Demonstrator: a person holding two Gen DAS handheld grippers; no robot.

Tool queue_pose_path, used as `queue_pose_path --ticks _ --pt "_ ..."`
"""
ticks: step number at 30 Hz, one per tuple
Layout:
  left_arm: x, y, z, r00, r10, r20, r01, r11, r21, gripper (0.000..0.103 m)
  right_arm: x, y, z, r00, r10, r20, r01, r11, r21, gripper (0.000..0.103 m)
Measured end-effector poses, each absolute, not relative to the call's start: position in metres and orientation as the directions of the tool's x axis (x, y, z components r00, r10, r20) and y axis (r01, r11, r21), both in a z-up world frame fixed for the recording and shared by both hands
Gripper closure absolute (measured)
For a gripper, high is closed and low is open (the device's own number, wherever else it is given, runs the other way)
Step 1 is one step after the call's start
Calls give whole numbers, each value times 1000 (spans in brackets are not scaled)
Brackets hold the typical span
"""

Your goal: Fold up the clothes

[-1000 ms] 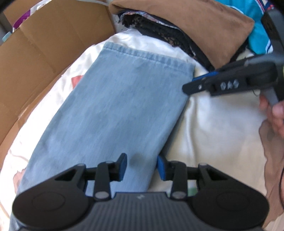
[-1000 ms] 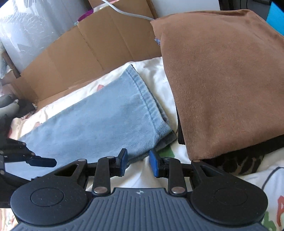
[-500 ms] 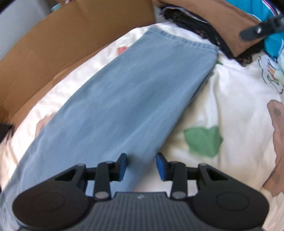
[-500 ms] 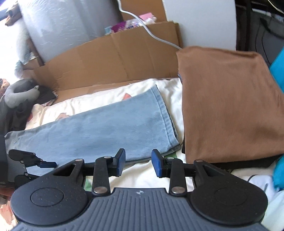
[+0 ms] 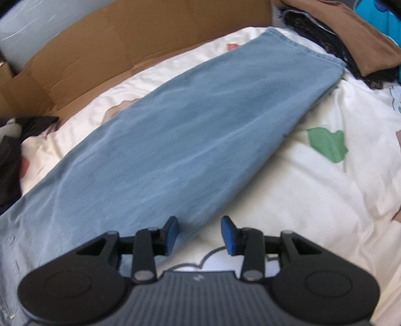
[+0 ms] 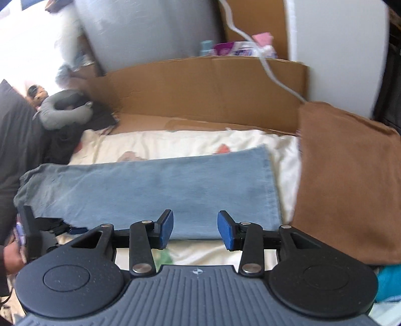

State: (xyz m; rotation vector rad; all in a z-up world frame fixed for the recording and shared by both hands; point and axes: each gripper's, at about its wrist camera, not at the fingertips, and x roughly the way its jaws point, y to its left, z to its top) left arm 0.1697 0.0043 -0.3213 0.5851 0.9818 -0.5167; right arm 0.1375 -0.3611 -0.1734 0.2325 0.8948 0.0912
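**Reader:** Left gripper [image 5: 200,234], black with blue pads: how do its jaws stand?

**Legend:** Its jaws are parting, and nothing lies between them. The left blue pad [image 5: 172,234] hangs over the near edge of the long folded light-blue denim jeans [image 5: 190,140]; the right one is over the cream printed bedsheet [image 5: 313,185]. No cloth is gripped.

**Reader:** And the right gripper [image 6: 195,229]?

**Legend:** Likewise widening, with empty space between the pads. It hangs above the jeans [image 6: 155,185] and touches nothing. At the lower left of this view, part of the left gripper [image 6: 72,229] appears beside a hand [image 6: 10,258], near the crumpled waist end of the jeans.

**Reader:** Where do the jeans lie?

**Legend:** Flat on the bedsheet [image 6: 175,143], stretched lengthwise. The hemmed leg end points toward a folded brown suede-like cloth [image 6: 351,180], which tops a pile beside the hem; in the left wrist view dark patterned fabric [image 5: 323,32] shows beneath that brown cloth [image 5: 361,42], with turquoise fabric [image 5: 376,17] behind.

**Reader:** What borders the bed?

**Legend:** A flattened brown cardboard sheet [image 6: 208,92] stands along the far edge, also seen in the left wrist view [image 5: 120,52]. A white cable [image 6: 265,65] hangs across it. A grey neck pillow [image 6: 62,110] rests on dark fabric at the far left corner.
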Motion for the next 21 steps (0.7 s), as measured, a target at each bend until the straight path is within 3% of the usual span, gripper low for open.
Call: queue_pose_path --ticks 6,10,12,14,17,21 --pt "175 25 -331 478 -99 -873 604 759 245 53 168 -328 -157 595 236 -768 1 956 294 55" --pt "177 32 -330 484 -73 -872 573 779 253 46 178 -289 -162 621 137 -771 -44 989 140 54" --pt "176 31 -331 493 -65 -867 579 769 272 46 179 -272 -171 619 116 -777 -21 991 132 52" --pt "176 28 -334 500 -52 -864 573 768 286 43 184 -255 -183 583 126 -803 44 982 186 51" --pt "179 24 -338 484 -34 -874 540 798 268 41 173 -227 -191 639 184 -747 59 956 286 51" --pt "179 21 -336 486 -35 -873 534 803 265 41 154 -211 -218 618 211 -757 123 925 359 50"
